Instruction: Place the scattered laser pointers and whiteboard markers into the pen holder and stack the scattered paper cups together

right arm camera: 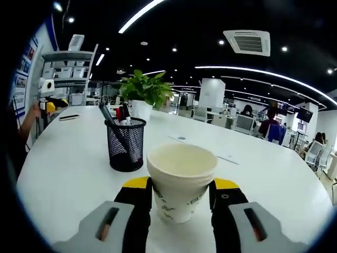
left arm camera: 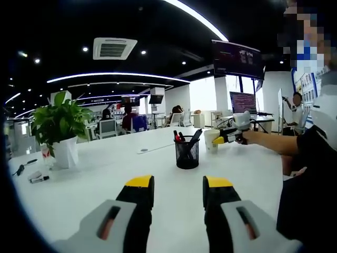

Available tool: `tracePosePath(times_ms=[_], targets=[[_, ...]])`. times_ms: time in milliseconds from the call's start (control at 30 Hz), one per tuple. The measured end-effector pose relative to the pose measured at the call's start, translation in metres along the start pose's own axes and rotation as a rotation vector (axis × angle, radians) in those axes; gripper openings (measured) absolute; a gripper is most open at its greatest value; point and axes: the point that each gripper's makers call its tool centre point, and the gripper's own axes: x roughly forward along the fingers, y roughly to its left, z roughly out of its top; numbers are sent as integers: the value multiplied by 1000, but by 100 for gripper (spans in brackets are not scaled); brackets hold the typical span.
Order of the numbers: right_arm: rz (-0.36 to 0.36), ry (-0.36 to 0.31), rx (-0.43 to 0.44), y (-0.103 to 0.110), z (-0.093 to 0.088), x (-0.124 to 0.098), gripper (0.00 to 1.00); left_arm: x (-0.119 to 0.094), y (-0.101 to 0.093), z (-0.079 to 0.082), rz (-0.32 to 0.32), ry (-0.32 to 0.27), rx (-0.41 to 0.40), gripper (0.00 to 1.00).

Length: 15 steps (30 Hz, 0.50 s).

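Right claw (right arm camera: 179, 197): closed on the paper cups (right arm camera: 181, 179), which are seen between its yellow-tipped jaws, upright and with the mouth open upward; in the left gripper view the right claw (left arm camera: 225, 138) is seen at the cups (left arm camera: 211, 140), held out by a person's arm (left arm camera: 274, 142).
Left claw (left arm camera: 179, 192): held with its jaws parted and nothing between them, above bare counter (left arm camera: 105, 184).
Paper cups: more than one rim is seen at the top, so they are nested; the count cannot be told. They are set on the white counter (right arm camera: 63, 158), just beside the pen holder.
Pen holder (right arm camera: 126, 143): a black mesh cup, standing upright well in from the counter's edges; in the left gripper view the pen holder (left arm camera: 187, 152) is seen between the left claw and the cups.
Holder contents: several markers (right arm camera: 122, 115), red and black tips among them, are stood inside, leaning; which are pointers cannot be told.
Loose items: a marker (left arm camera: 39, 179) and a dark pen-like item (left arm camera: 21, 168) are laid near the counter's edge, close to the plant.
Potted plant (left arm camera: 59, 132): a white pot with green leaves, stood on the counter well apart from the holder.
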Motion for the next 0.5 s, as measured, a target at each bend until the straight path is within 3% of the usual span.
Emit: tracePosePath(times_ms=[500], targets=[[21,-7,2,11,2,9,46,-2,1,1,5,-5,1,38]])
